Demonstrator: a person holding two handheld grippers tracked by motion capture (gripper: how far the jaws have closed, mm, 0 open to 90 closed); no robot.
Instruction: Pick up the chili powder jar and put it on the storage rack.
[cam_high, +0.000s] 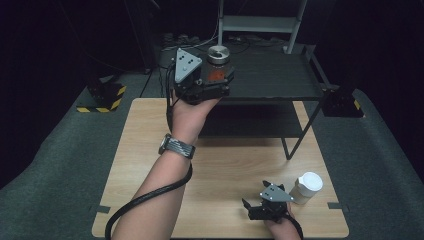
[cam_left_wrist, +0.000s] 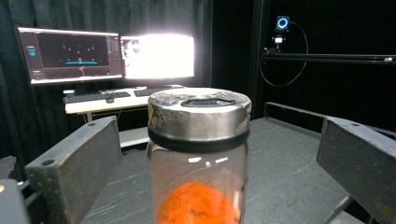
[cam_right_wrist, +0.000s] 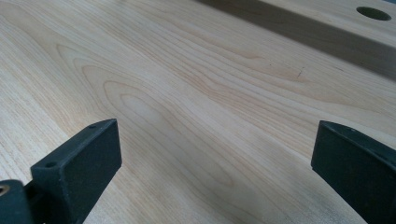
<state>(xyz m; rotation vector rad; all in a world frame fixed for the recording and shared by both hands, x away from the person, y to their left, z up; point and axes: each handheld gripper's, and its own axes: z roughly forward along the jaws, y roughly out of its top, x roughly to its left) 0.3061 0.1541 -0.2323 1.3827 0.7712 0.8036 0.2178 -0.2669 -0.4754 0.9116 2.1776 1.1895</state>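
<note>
Dark shelf top (cam_high: 280, 75) carries the spice jar (cam_high: 218, 62), framed by the left claw (cam_high: 216, 80) with jaws apart, evidently just released or about to grip, while the right claw (cam_high: 257, 204) idles open over the counter (cam_high: 225, 165).

White lidded cup (cam_high: 307, 187) on wood table (cam_high: 225, 165) nr right edge; black shelf rack (cam_high: 280, 80) behind; monitors (cam_left_wrist: 107, 56) w/ keyboard (cam_left_wrist: 95, 96).
</note>
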